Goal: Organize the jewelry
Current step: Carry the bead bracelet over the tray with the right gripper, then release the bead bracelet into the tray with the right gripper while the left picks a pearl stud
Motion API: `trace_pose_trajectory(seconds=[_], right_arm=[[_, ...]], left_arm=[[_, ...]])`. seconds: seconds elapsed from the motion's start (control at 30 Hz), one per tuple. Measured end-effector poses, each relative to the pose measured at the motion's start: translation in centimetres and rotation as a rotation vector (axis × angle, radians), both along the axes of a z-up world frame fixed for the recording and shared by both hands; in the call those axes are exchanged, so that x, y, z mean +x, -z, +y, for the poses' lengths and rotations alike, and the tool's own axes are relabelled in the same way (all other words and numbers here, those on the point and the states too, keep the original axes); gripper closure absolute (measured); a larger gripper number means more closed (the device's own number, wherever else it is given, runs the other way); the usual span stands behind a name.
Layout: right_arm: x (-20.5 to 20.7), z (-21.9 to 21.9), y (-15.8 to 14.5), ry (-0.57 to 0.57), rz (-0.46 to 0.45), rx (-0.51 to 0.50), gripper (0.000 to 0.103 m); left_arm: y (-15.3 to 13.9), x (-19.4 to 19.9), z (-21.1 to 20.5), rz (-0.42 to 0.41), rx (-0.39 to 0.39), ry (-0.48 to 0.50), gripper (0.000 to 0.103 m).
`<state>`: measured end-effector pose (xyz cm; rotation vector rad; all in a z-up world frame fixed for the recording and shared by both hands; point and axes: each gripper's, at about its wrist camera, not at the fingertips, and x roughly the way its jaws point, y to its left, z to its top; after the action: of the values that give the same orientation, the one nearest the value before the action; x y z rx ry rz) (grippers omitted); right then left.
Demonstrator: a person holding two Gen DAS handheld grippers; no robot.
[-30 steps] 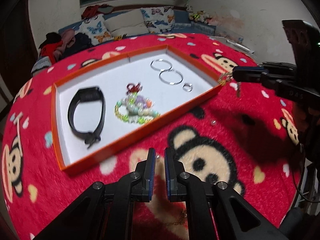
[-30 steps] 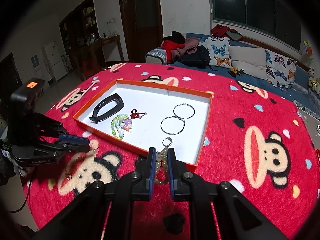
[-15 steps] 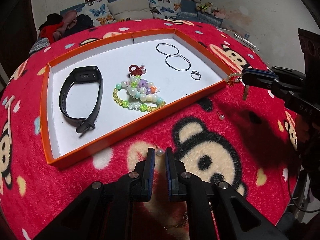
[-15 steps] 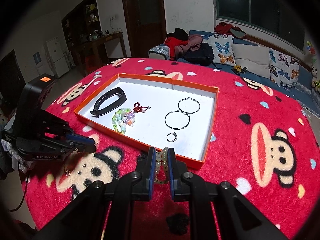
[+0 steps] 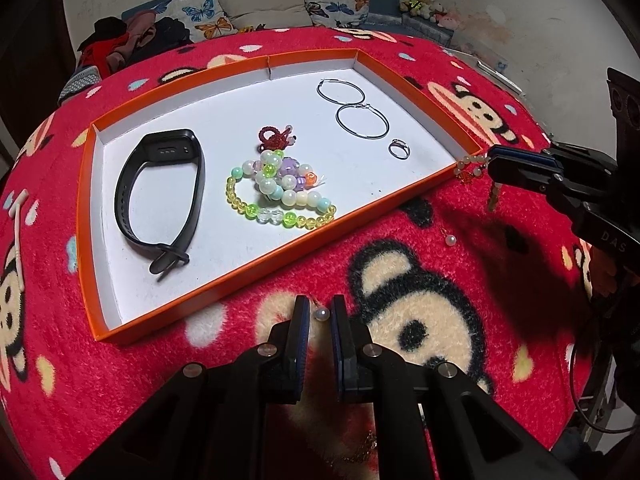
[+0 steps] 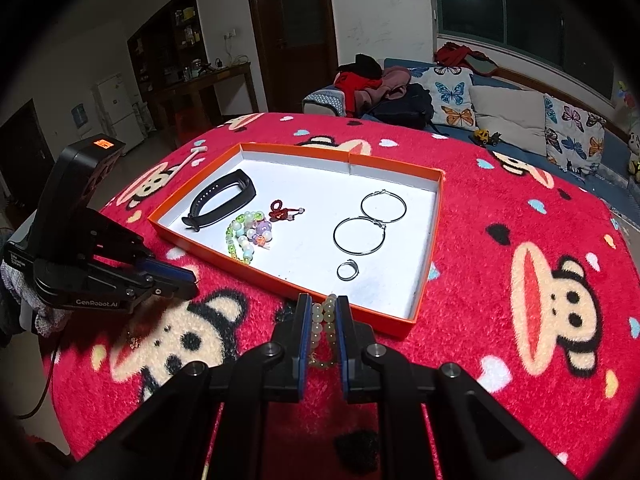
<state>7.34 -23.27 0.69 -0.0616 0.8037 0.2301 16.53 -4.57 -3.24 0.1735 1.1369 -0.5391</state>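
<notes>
- The right hand-held gripper [image 6: 321, 312] is nearly closed on a pale beaded bracelet [image 6: 323, 320], the beads pinched between its blue pads, just short of the near rim of the orange tray [image 6: 436, 216].
- The left hand-held gripper [image 5: 319, 312] is also nearly closed, with a small pearl earring [image 5: 321, 313] sitting between its tips on the red monkey-print blanket [image 5: 400, 360]; whether the pads actually press on the pearl is hard to tell here.
- To do this well, carry the bracelet over the rim and set it on the bare white floor near the small ring [image 6: 347, 271], clear of the two hoop earrings [image 6: 360, 236].
- Lower it before letting go, so the beads do not roll or tangle with the coloured bead bracelets [image 5: 280, 192].
- Another pearl earring [image 5: 451, 240] lies loose on the blanket and looks easy to lose in the pile.
</notes>
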Motion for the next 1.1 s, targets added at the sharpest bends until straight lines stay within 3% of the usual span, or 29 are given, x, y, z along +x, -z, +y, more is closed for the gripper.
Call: trace_pose_trajectory(seconds=[0.33,0.6,0.77,1.1], right_arm=[[0.0,0.0,-0.1,0.000,-0.005,-0.001,0.090],[0.6,-0.5,-1.5,0.011,-0.040,0.011,0.090],[2.3,-1.0,-1.9,0.039,-0.047,0.009,0.090],[5.4,-1.9,-0.1,0.081,0.009,0.006,0.089]], left_arm=[[-0.5,-0.7,0.2,-0.057,-0.001,-0.009,0.096],[-4.5,-0.7,1.0,-0.111,-0.084,-0.017,0.096],[-6.3,1.1,-0.8,-0.142,-0.107,0.005,0.096],[-3.7,5.5,-4.6,-0.086,-0.090,0.031,0.095]])
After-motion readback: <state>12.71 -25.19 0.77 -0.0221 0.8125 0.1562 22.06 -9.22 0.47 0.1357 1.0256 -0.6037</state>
